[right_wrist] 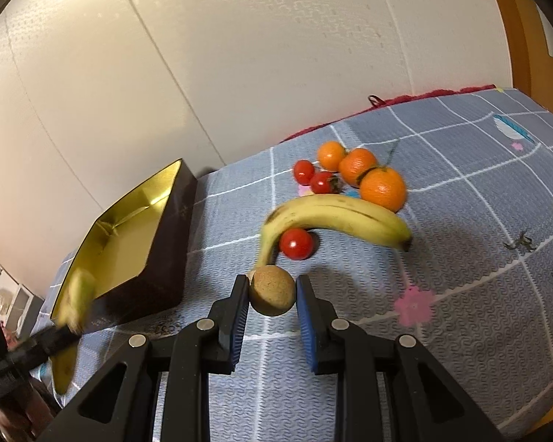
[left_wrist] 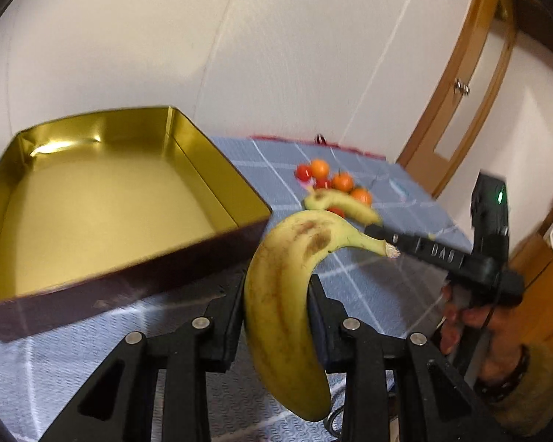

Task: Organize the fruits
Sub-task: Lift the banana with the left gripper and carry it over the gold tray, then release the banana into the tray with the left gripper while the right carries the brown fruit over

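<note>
Nearby, gold box point(left_wrist: 103, 199); left jaws grip banana point(left_wrist: 287, 316), right grip brown fruit point(right_wrist: 272, 291).

The held banana point(right_wrist: 75, 300) is a blur in the right wrist view. The box point(left_wrist: 121, 287) loses its left corner to the frame's dark rim, its near wall smeared.

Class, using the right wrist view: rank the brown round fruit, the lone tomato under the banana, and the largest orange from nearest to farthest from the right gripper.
1. Brown round fruit, between the right gripper fingers.
2. Lone tomato, just beyond, under the banana.
3. Largest orange, behind the banana, to the right.
</note>
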### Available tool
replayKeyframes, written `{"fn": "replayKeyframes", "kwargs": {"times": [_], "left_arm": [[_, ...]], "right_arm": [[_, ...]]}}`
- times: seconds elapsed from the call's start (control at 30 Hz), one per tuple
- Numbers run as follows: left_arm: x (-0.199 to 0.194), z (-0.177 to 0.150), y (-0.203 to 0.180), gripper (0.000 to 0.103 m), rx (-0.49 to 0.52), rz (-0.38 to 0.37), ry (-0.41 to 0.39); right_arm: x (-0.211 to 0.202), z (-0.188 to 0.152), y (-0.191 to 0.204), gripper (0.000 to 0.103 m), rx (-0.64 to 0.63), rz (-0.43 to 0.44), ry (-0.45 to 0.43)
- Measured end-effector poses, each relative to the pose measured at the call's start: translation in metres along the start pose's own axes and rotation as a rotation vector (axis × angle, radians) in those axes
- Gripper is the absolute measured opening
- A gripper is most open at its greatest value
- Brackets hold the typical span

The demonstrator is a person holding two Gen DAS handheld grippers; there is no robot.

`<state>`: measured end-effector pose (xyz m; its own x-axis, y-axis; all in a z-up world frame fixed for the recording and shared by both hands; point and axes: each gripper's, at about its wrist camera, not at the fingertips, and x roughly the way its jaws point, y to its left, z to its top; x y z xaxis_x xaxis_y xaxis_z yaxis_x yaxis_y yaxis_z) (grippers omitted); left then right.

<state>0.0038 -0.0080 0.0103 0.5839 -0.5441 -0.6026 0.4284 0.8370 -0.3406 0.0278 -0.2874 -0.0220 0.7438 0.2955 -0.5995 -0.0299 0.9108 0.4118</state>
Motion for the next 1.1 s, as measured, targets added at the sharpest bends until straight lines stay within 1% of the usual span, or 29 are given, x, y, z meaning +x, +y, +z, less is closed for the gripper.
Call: {"fn": "replayKeyframes", "kwargs": {"times": [0.07, 0.17, 0.3, 0.43, 0.57, 0.67, 0.77, 0.87, 1.0, 1.1], "left_arm": [[-0.009, 0.006, 0.007, 0.032, -0.012, 0.009, -0.028], [-0.02, 0.017, 0.022, 0.033, -0.022, 0.044, -0.064], [-0.031, 0.029, 0.051, 0.033, -0.045, 0.113, -0.093], [-0.032, 0.038, 0.077, 0.033, -0.079, 0.168, -0.106], [-0.025, 0.042, 0.105, 0.033, -0.143, 0.221, -0.106], [-0.023, 0.041, 0.121, 0.033, -0.194, 0.245, -0.115], [-0.019, 0.04, 0.133, 0.033, -0.236, 0.271, -0.113], [-0.015, 0.039, 0.141, 0.033, -0.252, 0.3, -0.099], [-0.007, 0.036, 0.142, 0.033, -0.24, 0.352, -0.067], [-0.001, 0.033, 0.141, 0.033, -0.226, 0.393, -0.039]], "right_arm": [[0.001, -0.001, 0.005, 0.026, -0.015, 0.007, -0.001], [0.003, -0.002, 0.013, 0.026, -0.037, 0.018, -0.003], [0.005, -0.003, 0.023, 0.026, -0.068, 0.028, -0.009], [0.008, -0.004, 0.031, 0.026, -0.091, 0.035, -0.008], [0.011, -0.005, 0.039, 0.026, -0.115, 0.043, -0.008], [0.01, -0.005, 0.045, 0.026, -0.132, 0.053, -0.021], [0.007, -0.005, 0.054, 0.026, -0.167, 0.062, -0.042], [0.005, -0.005, 0.065, 0.026, -0.203, 0.074, -0.054], [0.001, -0.004, 0.081, 0.026, -0.248, 0.087, -0.068], [0.003, -0.003, 0.091, 0.026, -0.262, 0.101, -0.06]]}}
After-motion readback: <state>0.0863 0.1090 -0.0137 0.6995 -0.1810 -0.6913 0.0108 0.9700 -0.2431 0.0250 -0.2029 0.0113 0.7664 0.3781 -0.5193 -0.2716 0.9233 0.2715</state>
